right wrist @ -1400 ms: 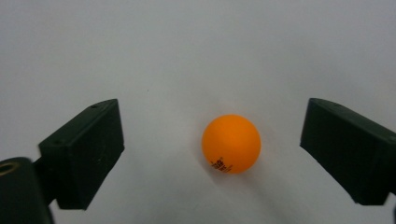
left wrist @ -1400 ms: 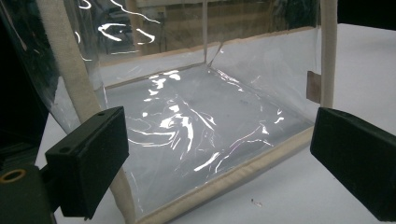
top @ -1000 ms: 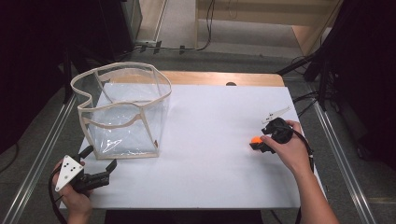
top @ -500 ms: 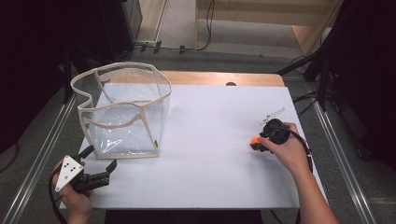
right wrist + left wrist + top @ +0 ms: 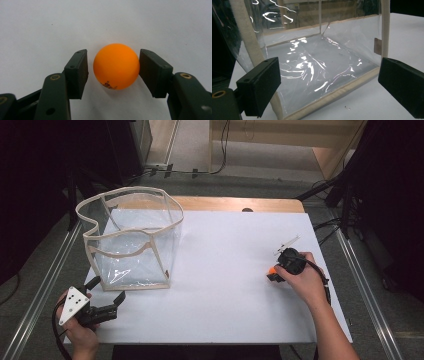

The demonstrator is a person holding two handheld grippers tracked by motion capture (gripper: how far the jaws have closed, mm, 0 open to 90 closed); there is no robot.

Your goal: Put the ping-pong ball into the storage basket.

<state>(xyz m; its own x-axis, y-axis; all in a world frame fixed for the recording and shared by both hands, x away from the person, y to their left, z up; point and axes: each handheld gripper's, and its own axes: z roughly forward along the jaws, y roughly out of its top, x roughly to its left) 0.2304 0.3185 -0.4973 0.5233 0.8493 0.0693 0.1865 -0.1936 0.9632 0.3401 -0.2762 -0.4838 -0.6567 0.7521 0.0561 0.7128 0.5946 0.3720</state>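
An orange ping-pong ball [image 5: 116,66] lies on the white table top [image 5: 225,310], at the right side [image 5: 271,269] in the high view. My right gripper [image 5: 113,53] points down at it with one jaw on either side; the jaws have just been closing. A thin gap still shows at the left pad [image 5: 78,67], and the right pad sits at the ball's edge. In the high view the right gripper [image 5: 273,273] is under a hand. My left gripper [image 5: 107,289] stands open at the front left corner, facing the clear plastic bag [image 5: 130,235] with nothing between its jaws [image 5: 329,72].
The clear bag [image 5: 312,55] has beige fabric trim, stands upright with its top open, and holds nothing. A bare wooden strip [image 5: 235,203] runs along the table's far edge. Metal rails [image 5: 45,280] flank both sides, and dark stands and cables lie on the floor beyond.
The right hand has shifted slightly over the ball, with the gripper settling lower around it. The left hand and the bag have not moved.
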